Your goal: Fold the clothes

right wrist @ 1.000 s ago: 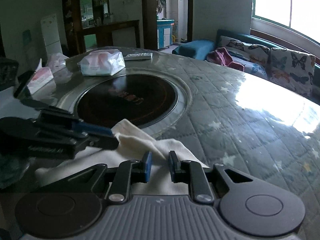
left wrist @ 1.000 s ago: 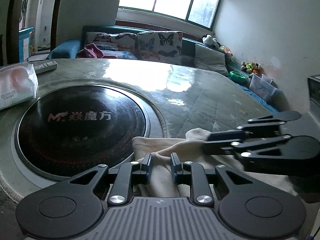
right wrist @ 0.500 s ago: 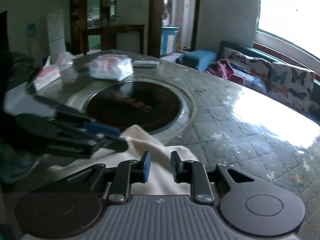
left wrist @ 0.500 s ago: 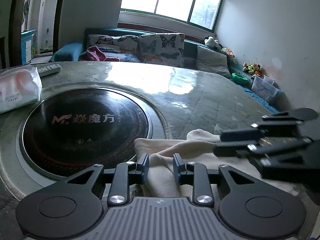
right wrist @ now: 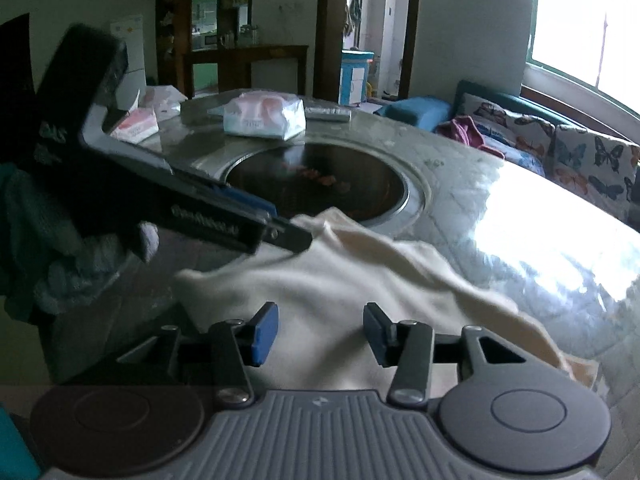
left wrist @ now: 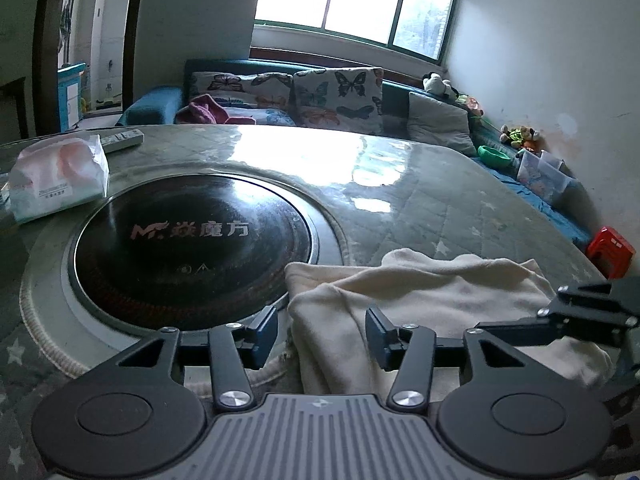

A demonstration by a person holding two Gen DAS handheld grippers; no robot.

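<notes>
A cream garment (left wrist: 420,292) lies crumpled on the quilted round table (left wrist: 420,200), beside the black hob disc. My left gripper (left wrist: 322,334) hovers at the garment's left edge. Its jaws are opening, with a fold of cloth between the blue pads and neither pad pressing it. My right gripper (right wrist: 320,334) is over the garment (right wrist: 360,272) too, jaws opening, cloth lying loose under the gap. In the left wrist view the right gripper (left wrist: 532,316) sits at the garment's right end. In the right wrist view the left gripper (right wrist: 290,226), in a gloved hand (right wrist: 40,248), sits at the far end.
A black round hob (left wrist: 192,240) is set into the table's middle. A tissue pack (left wrist: 60,176) and a remote (left wrist: 122,139) lie beyond it. A sofa with butterfly cushions (left wrist: 336,96) stands behind the table, a red stool (left wrist: 610,250) at the right.
Both pairs of jaws have spread apart and let the cloth go. The right gripper has drawn away to the right, and the garment lies more spread out.
</notes>
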